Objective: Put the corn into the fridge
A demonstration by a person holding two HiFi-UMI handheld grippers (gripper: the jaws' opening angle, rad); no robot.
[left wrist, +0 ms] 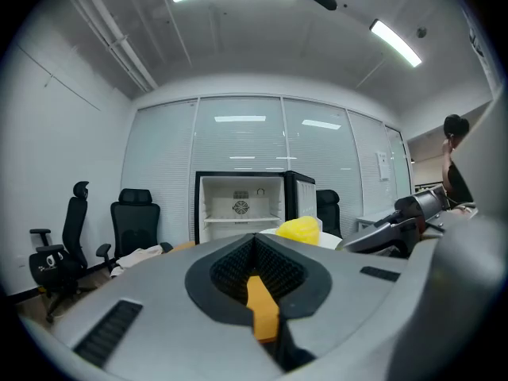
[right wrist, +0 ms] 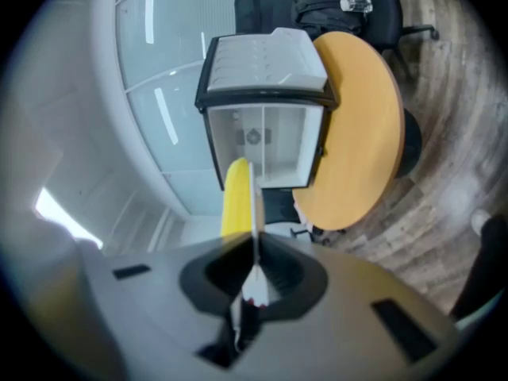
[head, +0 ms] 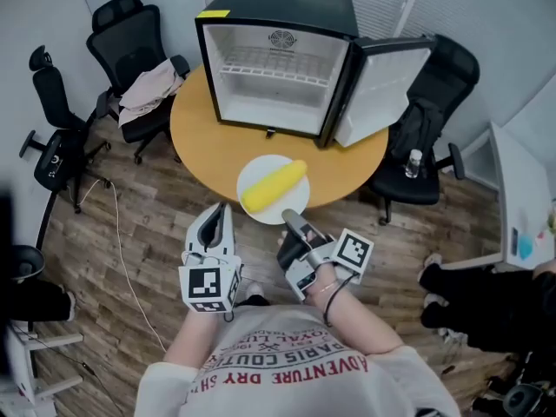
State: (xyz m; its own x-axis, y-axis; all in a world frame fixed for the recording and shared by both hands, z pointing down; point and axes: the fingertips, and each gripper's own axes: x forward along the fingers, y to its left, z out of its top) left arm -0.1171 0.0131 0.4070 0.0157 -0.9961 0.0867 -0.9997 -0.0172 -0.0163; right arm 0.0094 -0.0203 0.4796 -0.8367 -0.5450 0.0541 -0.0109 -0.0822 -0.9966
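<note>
White plate [head: 261, 165] rim sits pinched between the jaws of the right gripper [head: 291, 221], and the right gripper view shows the plate edge-on as a thin pale line running up from the closed pads. The yellow corn [head: 274, 186] lies across this plate, just past the jaws; from the head view the plate rests at the near edge of the round wooden table [head: 200, 133] and partly overhangs it.

The left gripper [head: 217, 218] hovers just beside the plate's near-left side, its 2 jaws pressed together with nothing between them. Its own view looks over them to the corn ahead.

Farther back on the table stands the black fridge [head: 278, 68], its door [head: 382, 89] swung wide to the right and its white shelves bare. 1 black chair [head: 130, 42] behind the table on the left carries a pale cloth [head: 148, 89].
</note>
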